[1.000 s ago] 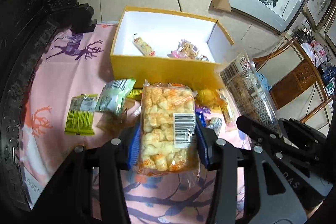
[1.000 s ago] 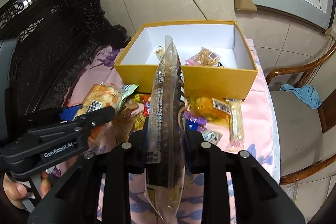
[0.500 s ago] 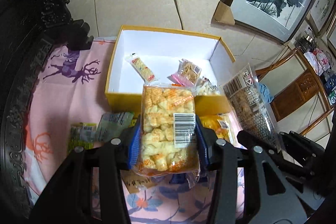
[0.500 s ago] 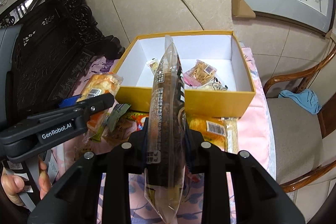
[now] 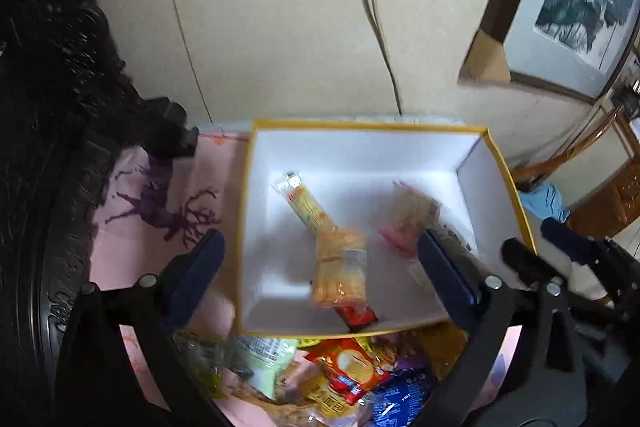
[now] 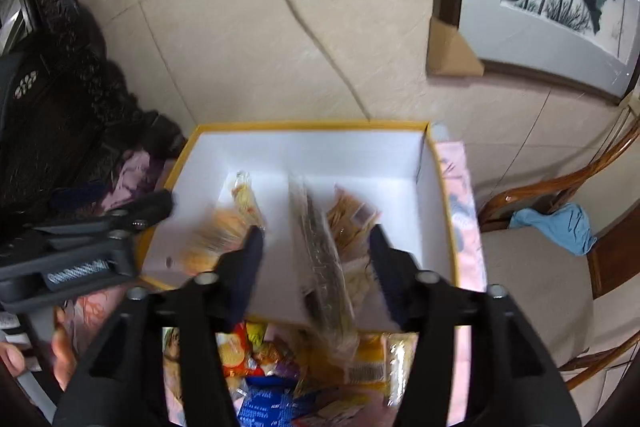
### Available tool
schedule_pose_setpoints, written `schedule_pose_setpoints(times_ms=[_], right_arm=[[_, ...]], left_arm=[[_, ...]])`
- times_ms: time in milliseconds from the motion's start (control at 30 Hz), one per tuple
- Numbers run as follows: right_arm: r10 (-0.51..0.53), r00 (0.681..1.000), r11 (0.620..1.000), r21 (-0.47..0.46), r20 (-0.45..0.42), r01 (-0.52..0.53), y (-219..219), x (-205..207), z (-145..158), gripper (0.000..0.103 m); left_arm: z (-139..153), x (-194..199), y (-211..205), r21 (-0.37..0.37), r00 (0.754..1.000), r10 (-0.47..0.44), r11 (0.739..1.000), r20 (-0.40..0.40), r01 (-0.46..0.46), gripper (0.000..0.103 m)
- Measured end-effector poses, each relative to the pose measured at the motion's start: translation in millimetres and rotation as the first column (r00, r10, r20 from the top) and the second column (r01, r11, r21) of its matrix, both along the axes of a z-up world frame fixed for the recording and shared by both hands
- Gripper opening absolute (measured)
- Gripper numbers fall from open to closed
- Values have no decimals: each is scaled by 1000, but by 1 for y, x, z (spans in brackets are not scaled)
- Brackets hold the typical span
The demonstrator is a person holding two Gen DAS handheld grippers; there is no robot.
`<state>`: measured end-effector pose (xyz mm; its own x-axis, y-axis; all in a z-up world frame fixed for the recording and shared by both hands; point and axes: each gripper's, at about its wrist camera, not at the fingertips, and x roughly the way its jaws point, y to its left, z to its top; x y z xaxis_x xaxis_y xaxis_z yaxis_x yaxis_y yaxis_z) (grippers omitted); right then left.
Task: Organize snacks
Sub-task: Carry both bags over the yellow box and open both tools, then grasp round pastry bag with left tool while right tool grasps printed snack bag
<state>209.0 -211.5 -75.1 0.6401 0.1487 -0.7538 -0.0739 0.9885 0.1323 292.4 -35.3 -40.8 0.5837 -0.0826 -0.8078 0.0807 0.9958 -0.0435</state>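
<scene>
A yellow box with a white inside stands on the pink cloth. My left gripper is open above the box; the orange puffed-snack pack lies blurred in the box below it. My right gripper is open; the long clear dark-snack bag is between its jaws, tilted and blurred, over the box's front wall. A long yellow bar and a pink-edged pack also lie in the box.
Loose snack packs are heaped on the pink deer-print cloth in front of the box. Dark carved furniture stands at left, a wooden chair with a blue cloth at right, a tiled wall with a cable behind.
Both grippers moved forward over the box and opened. The puffed-snack pack has left the left gripper and is in the box; the long bag is loose from the right gripper.
</scene>
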Motion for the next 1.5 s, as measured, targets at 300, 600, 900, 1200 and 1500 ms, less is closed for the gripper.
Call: schedule_pose_setpoints(times_ms=[300, 600, 900, 1200, 1500], right_arm=[[108, 984, 993, 63, -139, -100, -12, -65, -41, 60], [-17, 941, 996, 73, -339, 44, -27, -122, -139, 60], [-140, 941, 981, 85, -307, 174, -19, -108, -170, 60], [-185, 930, 973, 72, -318, 219, -32, -124, -181, 60], [-143, 943, 989, -67, -299, 129, -16, -133, -193, 76]], left_arm=[[-32, -66, 47, -7, 995, 93, 996, -34, -94, 99], [-105, -171, 78, 36, 974, 117, 993, -193, -112, 99], [-117, -218, 115, 10, 950, 196, 980, -242, -200, 99], [-104, -230, 124, 16, 954, 209, 977, -213, -210, 99], [-104, -236, 155, 12, 931, 281, 958, -233, -286, 99]])
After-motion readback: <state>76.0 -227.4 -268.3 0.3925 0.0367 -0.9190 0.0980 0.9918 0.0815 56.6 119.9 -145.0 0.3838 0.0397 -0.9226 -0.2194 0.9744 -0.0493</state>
